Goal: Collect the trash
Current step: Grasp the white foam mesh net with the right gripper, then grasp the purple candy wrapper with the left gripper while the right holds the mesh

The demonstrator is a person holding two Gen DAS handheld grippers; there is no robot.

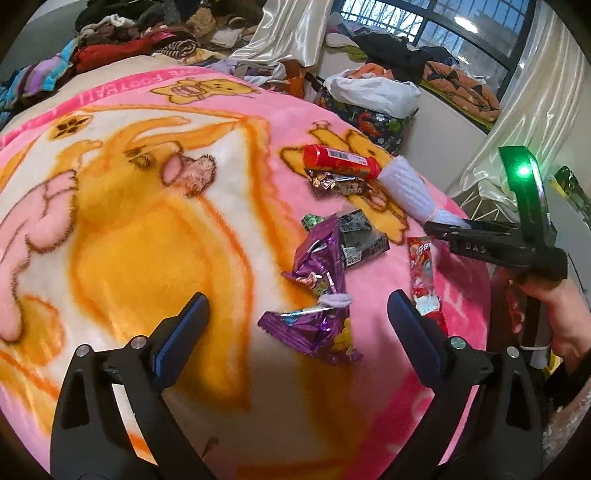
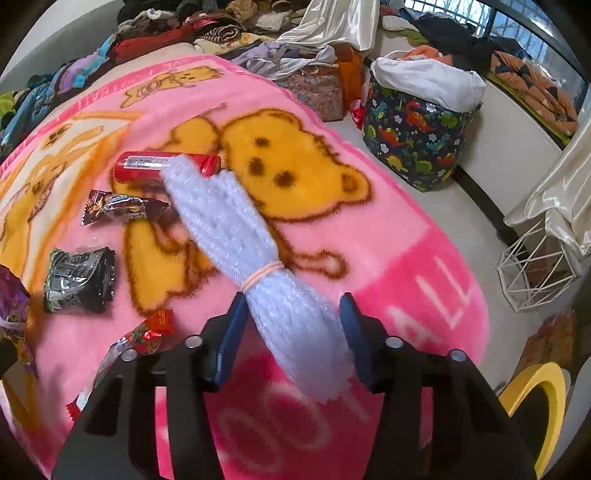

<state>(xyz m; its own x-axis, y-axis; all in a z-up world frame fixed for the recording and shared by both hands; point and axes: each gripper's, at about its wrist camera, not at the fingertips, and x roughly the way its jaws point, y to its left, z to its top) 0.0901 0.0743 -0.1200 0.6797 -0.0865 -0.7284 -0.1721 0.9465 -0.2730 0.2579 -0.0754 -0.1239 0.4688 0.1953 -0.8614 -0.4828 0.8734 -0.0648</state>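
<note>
Snack trash lies on a pink bear blanket [image 1: 122, 229]: a red tube [image 1: 340, 159], a brown foil wrapper [image 1: 334, 182], a black packet [image 1: 360, 236], purple wrappers [image 1: 317, 325] and a red wrapper [image 1: 423, 280]. My left gripper [image 1: 295, 317] is open and empty, just short of the purple wrappers. My right gripper [image 2: 291, 325] is closed on a pale lilac bundle of fuzzy strips [image 2: 236, 225] tied with a rubber band, held above the blanket. The bundle [image 1: 402, 184] also shows in the left wrist view, with the right gripper [image 1: 443, 225] at its end.
A dinosaur-print bin [image 2: 413, 147] with a white liner stands on the floor beyond the bed. A white wire basket [image 2: 535, 269] and a yellow object [image 2: 535, 398] are at the right. Piles of clothes [image 2: 184, 33] lie behind the bed.
</note>
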